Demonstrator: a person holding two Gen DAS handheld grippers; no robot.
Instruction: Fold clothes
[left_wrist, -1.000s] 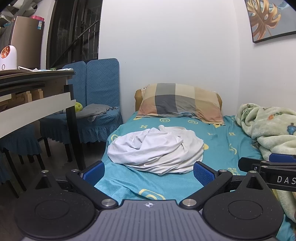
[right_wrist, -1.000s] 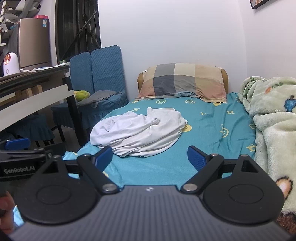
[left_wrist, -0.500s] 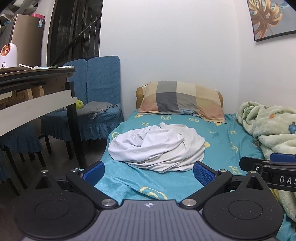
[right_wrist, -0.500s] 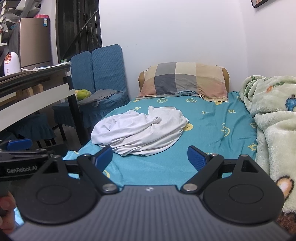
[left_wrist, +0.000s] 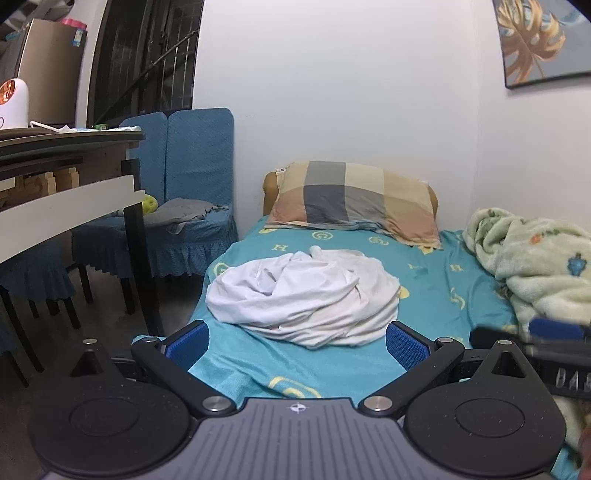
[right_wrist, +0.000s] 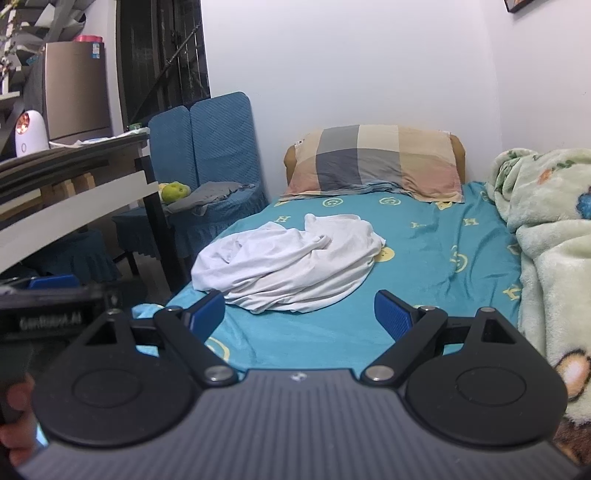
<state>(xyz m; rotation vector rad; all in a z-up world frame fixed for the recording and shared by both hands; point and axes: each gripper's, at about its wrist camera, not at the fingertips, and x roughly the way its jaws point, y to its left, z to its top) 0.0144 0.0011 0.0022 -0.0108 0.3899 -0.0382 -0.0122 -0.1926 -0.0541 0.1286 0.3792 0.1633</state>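
Observation:
A crumpled white garment (left_wrist: 306, 295) (right_wrist: 288, 267) lies in a heap on the teal bed sheet (left_wrist: 443, 291) (right_wrist: 436, 251), toward the bed's left edge. My left gripper (left_wrist: 297, 345) is open, its blue pads short of the heap's near edge, nothing between them. My right gripper (right_wrist: 301, 312) is open too, just in front of the heap and slightly to its right. Each view catches the other gripper at its side.
A checked pillow (left_wrist: 354, 201) leans at the head of the bed. A pale green blanket (right_wrist: 550, 236) is piled along the right side. Left of the bed stand a dark-legged table (left_wrist: 70, 195) and blue-covered chairs (right_wrist: 207, 162) holding grey cloth and a green fruit.
Both grippers have lifted slightly and drifted a little toward the garment. The jaws stayed open and the heap has not moved.

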